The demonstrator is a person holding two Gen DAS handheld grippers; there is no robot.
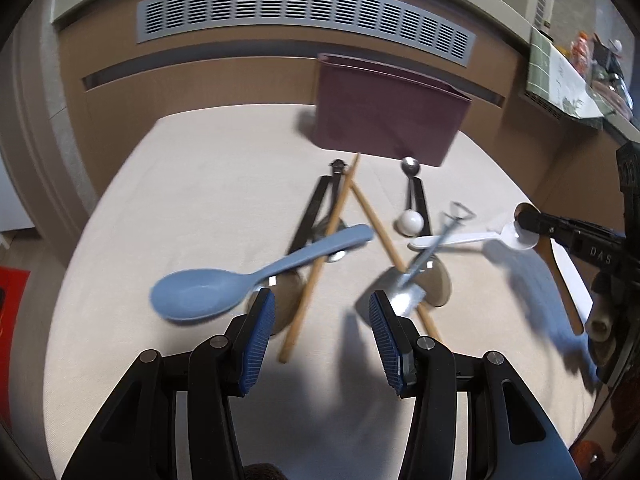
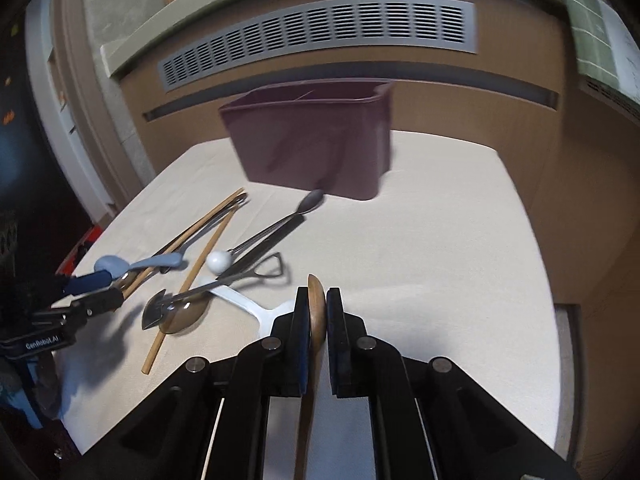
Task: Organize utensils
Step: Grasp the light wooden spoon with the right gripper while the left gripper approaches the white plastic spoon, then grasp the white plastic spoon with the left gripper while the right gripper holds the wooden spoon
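Observation:
A maroon utensil holder point(image 1: 384, 108) stands at the far side of the cloth-covered table; it also shows in the right wrist view point(image 2: 316, 136). Before it lie a blue spoon point(image 1: 240, 276), wooden chopsticks point(image 1: 320, 264), a white spoon point(image 1: 472, 240), a small metal shovel spoon point(image 1: 416, 276), black-handled utensils and a white ball-ended tool point(image 1: 410, 222). My left gripper point(image 1: 322, 320) is open above the chopsticks, beside the blue spoon's bowl. My right gripper point(image 2: 318, 312) is shut on a wooden spoon point(image 2: 316, 312), held edge-up above the table; it shows at the right in the left wrist view point(image 1: 532, 220).
The beige tablecloth point(image 2: 440, 260) covers the table, with a wooden wall panel and grey vent point(image 1: 300, 12) behind. A shelf with clutter point(image 1: 580, 72) sits at far right. A red object point(image 1: 12, 300) lies on the floor at left.

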